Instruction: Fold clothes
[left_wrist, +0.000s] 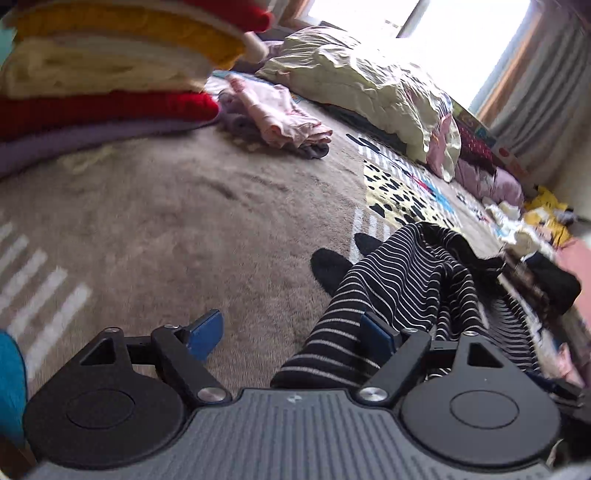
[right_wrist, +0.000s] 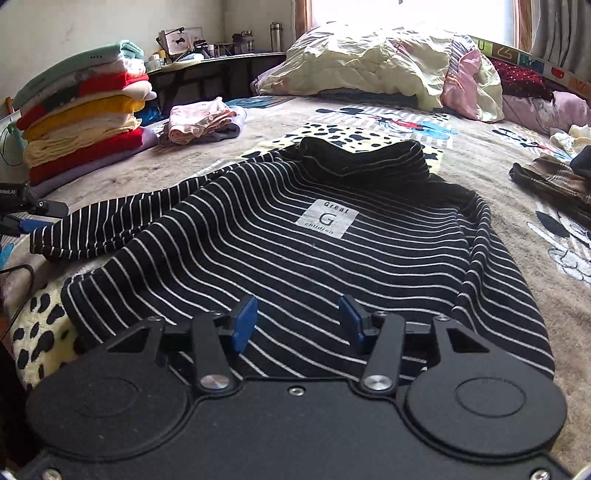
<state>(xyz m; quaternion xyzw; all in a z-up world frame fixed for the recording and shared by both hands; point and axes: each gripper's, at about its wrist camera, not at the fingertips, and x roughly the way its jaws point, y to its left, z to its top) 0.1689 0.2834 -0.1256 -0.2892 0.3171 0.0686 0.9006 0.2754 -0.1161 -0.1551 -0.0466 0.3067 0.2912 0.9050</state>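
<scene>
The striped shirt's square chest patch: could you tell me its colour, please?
Light grey with dark lettering, clearest in the right wrist view.

A home bedroom: a bed with a rumpled quilt (right_wrist: 369, 62), stacked folded clothes (right_wrist: 85, 110) far left, curtained window (right_wrist: 406, 14).

Soft knit striped shirt (right_wrist: 280, 236), fuzzy plush blanket (left_wrist: 166, 206), matt black plastic right gripper (right_wrist: 297, 325) with shiny metal pivots
</scene>
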